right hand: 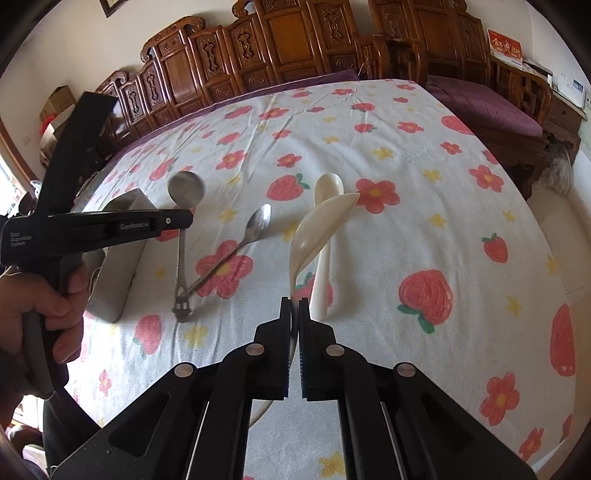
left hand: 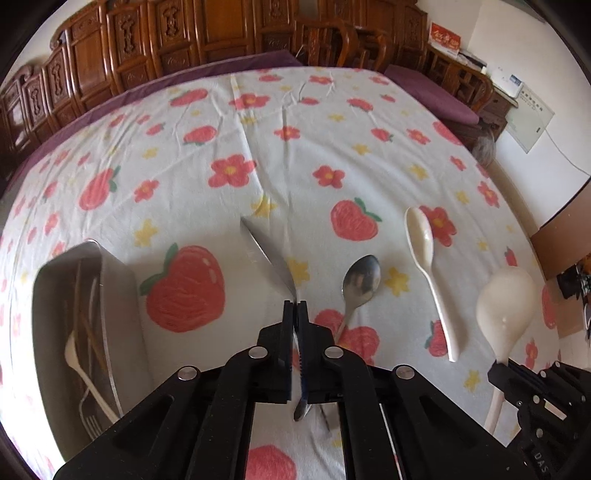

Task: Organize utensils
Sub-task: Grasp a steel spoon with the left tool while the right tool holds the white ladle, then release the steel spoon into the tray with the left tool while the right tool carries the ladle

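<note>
Steel round-bowled spoon pinched in the left gripper, jaws pressed together on the handle partway along. Bowl raised and forward, pierced handle end hanging down toward the cloth; whether touching it, impossible to tell. From the left wrist, seen edge-on as a thin bright sliver slanting up and left from the fingertips.

Large white spoon clamped by its curved handle in the right gripper, jaws closed tight on it, bowl lifted clear of the table and tipped on its side.

On the table between the two tools: slim steel spoon, bowl up, handle running back toward the left gripper; just to its right, apart from it, white soup spoon, lying lengthwise and bowl up. In the right wrist view, partly hidden behind the held white spoon.

Left of the left gripper, metal tray with upright walls, resting on the cloth. Inside: brown chopsticks, small white spoon and fork, all lying roughly lengthwise.

Underneath everything, wrinkled white tablecloth printed with strawberries, red flowers and yellow stars.

Hand wrapped round the grip of the left tool. Beyond the far table edge, carved wooden screen and purple cushion.
</note>
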`<state>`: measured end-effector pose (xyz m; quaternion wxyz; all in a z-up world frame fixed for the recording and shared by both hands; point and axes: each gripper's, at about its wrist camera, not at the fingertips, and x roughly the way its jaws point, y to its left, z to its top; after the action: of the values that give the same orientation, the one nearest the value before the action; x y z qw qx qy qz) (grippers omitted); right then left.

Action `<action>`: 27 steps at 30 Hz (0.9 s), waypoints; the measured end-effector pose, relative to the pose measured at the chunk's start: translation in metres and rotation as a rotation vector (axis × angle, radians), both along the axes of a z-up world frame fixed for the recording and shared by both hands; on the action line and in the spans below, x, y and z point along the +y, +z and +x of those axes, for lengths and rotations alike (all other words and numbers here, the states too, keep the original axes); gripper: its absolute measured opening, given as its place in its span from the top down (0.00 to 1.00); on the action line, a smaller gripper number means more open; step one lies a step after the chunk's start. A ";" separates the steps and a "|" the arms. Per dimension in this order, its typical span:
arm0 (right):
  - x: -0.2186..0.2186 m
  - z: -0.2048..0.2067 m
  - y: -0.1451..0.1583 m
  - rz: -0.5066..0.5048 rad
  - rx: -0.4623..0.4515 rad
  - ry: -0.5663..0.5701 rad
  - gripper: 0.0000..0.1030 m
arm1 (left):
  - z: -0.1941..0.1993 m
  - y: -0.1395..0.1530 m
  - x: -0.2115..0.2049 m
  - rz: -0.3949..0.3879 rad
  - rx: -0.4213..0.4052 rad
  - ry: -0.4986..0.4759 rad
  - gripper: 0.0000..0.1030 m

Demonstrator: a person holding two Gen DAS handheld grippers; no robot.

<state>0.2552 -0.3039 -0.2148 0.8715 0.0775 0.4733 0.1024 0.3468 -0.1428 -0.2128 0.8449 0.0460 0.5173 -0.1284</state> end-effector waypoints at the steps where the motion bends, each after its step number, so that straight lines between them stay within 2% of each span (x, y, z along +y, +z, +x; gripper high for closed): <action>1: 0.001 -0.001 0.002 -0.001 -0.003 0.002 0.95 | -0.003 0.003 0.001 0.000 -0.015 -0.006 0.99; 3: 0.005 -0.002 0.005 -0.006 -0.009 0.007 0.95 | -0.010 0.009 0.001 0.009 -0.041 -0.025 0.99; 9: 0.015 -0.009 0.016 -0.014 -0.024 0.022 0.95 | -0.019 0.014 0.010 -0.027 -0.033 -0.019 0.99; 18: 0.025 -0.008 0.038 -0.021 -0.060 0.031 0.95 | -0.038 0.062 0.024 -0.075 -0.123 -0.038 0.99; 27: 0.054 0.000 0.053 -0.024 -0.084 0.073 0.95 | -0.054 0.097 0.056 -0.097 -0.186 -0.039 0.99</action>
<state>0.2547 -0.2499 -0.1614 0.8872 0.0454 0.4398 0.1315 0.2929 -0.0873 -0.1157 0.8879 0.0265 0.4288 -0.1648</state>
